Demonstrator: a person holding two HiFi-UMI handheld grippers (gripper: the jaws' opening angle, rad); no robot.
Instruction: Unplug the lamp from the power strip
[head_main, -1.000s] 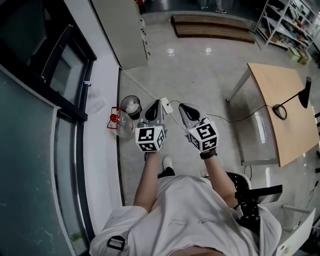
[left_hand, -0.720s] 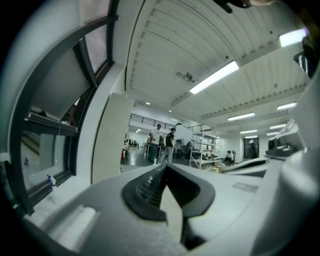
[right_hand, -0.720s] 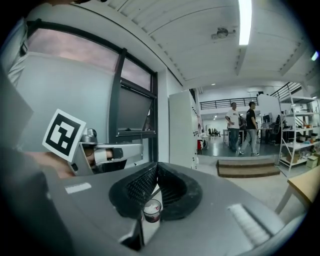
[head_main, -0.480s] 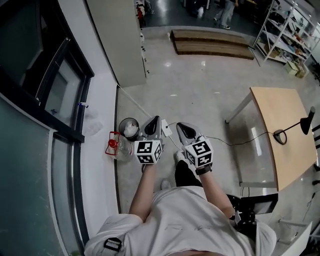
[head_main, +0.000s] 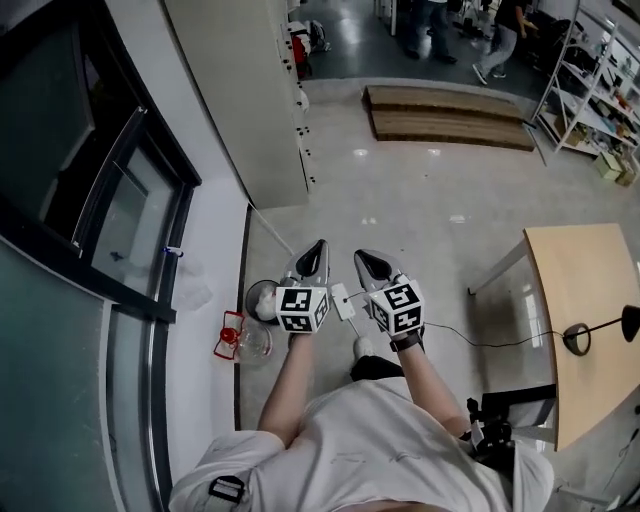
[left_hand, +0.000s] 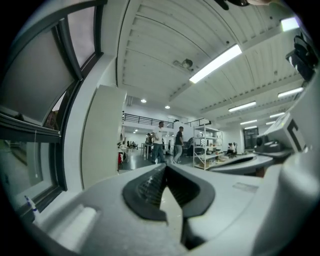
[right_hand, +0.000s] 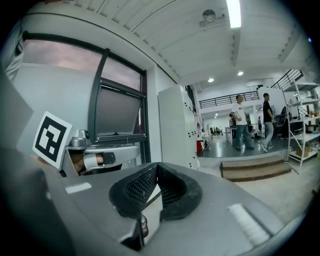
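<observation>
Power strip (head_main: 343, 301) on glossy floor (head_main: 420, 200); desk (head_main: 582, 282) right.

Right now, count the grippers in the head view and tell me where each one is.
2. The left gripper is held out above the floor, left of the white power strip; the right gripper is beside it, right of the strip. Neither is hidden.

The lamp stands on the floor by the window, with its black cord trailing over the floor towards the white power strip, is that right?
Not quite. The lamp stands on the wooden table at the right, not on the floor by the window, as the head view shows. Its black cord does trail over the floor towards the white power strip.
</observation>
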